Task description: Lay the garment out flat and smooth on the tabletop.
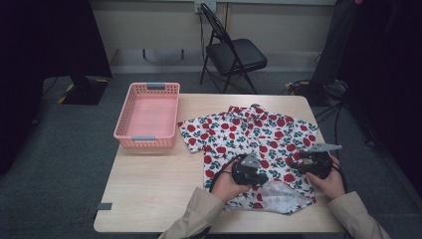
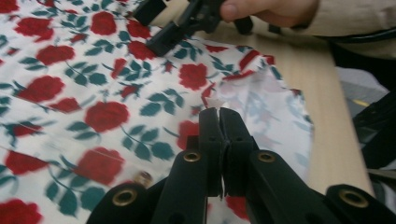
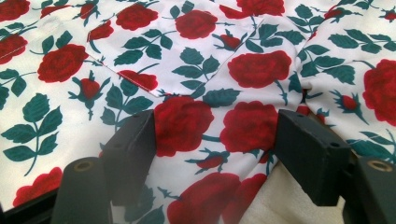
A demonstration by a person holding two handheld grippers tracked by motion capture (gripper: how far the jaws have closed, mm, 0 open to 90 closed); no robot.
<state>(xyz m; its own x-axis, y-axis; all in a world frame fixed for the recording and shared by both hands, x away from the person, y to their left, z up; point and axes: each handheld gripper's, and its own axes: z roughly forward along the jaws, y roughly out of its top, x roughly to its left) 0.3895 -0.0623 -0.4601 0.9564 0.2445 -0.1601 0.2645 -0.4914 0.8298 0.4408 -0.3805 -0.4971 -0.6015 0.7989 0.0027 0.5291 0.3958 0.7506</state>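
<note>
A white short-sleeved shirt (image 1: pixel 249 132) printed with red roses and green leaves lies flat on the wooden table (image 1: pixel 149 189), collar at the far side. Its near hem (image 1: pixel 281 196) is turned over and shows the pale inside. My left gripper (image 1: pixel 260 175) is over the lower front of the shirt. In the left gripper view its jaws are shut (image 2: pixel 218 114), with their tip at the corner of the turned-over hem (image 2: pixel 261 107) and seemingly pinching it. My right gripper (image 1: pixel 300 164) rests low on the shirt's right side. It is open (image 3: pixel 215 135), with rose fabric (image 3: pixel 187 56) between its jaws.
A pink plastic basket (image 1: pixel 148 115) stands at the table's back left, beside the shirt's sleeve. A black folding chair (image 1: pixel 231 52) is behind the table, and cables lie on the floor at the right. Bare tabletop extends in front of the basket.
</note>
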